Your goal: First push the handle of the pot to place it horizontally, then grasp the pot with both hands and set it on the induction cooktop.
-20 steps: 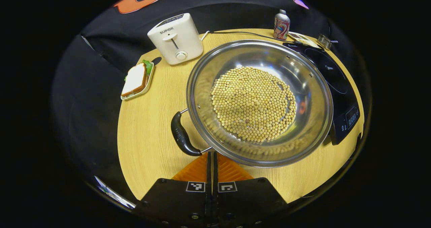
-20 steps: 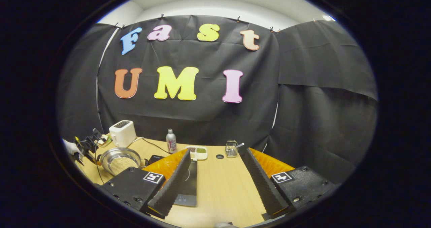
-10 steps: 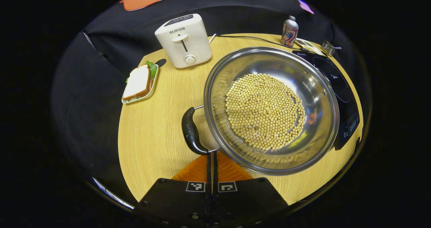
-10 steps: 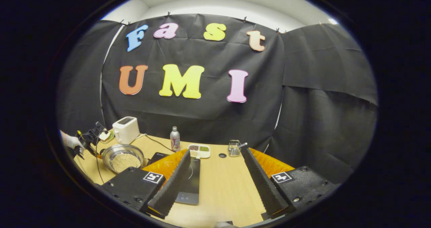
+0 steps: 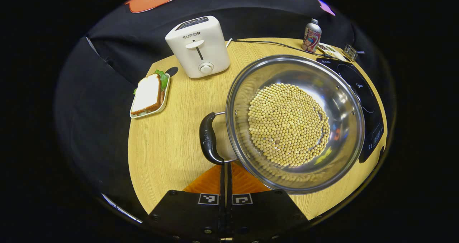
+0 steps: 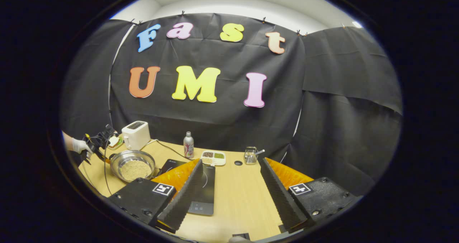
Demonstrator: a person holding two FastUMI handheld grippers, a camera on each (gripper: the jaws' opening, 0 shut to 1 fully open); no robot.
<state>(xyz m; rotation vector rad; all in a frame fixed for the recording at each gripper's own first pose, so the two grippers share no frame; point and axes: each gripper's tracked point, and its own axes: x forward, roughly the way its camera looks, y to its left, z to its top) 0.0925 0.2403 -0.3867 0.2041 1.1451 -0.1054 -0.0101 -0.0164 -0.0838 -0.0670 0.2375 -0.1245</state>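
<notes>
- The left gripper (image 5: 226, 171) had its fingers pressed together at bottom centre.
- The right gripper (image 6: 231, 180) had its fingers spread wide apart.
- A gloved hand (image 6: 78, 145) sat at far left.

Right gripper (image 6: 231, 185) at lower centre, fingers spread wide above the worktop (image 6: 236, 196). Induction cooktop (image 6: 202, 194) lies between them, toward the left finger. Lower left: pot (image 6: 132, 165) of beans beside the cooktop; left gripper (image 6: 98, 144), in a gloved hand (image 6: 79, 145), near the pot's far-left side. Toaster (image 6: 135, 134) behind.
</notes>
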